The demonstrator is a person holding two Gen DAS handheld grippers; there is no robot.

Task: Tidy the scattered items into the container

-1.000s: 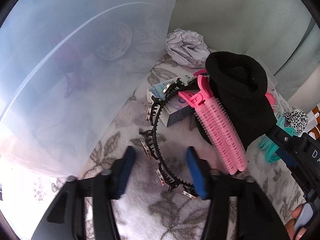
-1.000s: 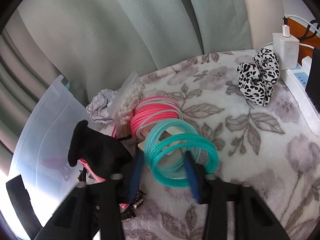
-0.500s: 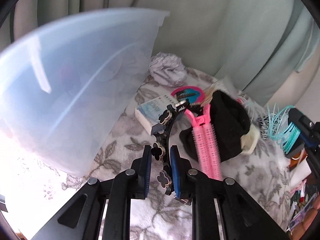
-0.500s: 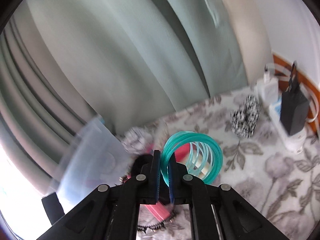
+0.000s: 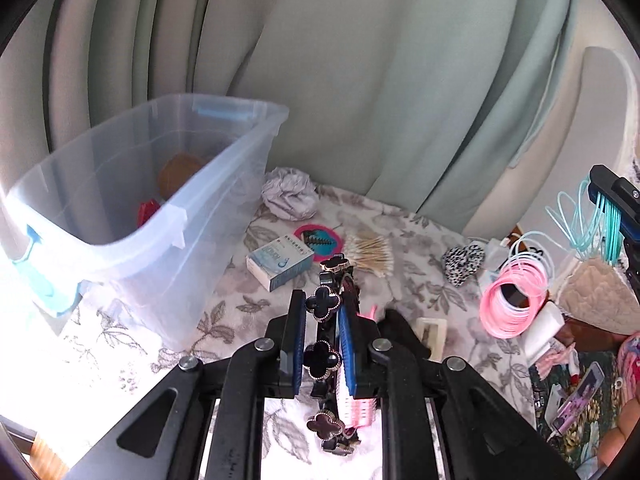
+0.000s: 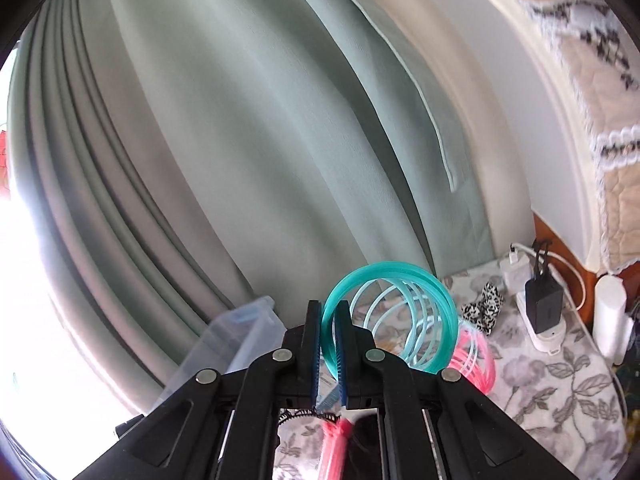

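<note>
The container [image 5: 132,216], a clear plastic bin, stands on the flowered blanket [image 5: 404,240] at the left of the left wrist view, against the green curtain [image 5: 360,80]; something orange and something red lie inside it. The left claw [image 5: 320,344] is clamped on a black headband [image 5: 324,304] with clover ornaments, held up off the blanket to the right of the bin. Beyond it lie a small blue-and-white box [image 5: 280,260], a bundle of cotton swabs [image 5: 368,250], a crumpled grey cloth [image 5: 290,194], a leopard-print scrunchie [image 5: 464,264] and a coil of pink rings [image 5: 514,304]. The right claw [image 6: 329,352] is pinched on a coil of teal rings [image 6: 392,320], lifted above the blanket. A pink hair roller [image 6: 334,448] shows below the right claw.
</note>
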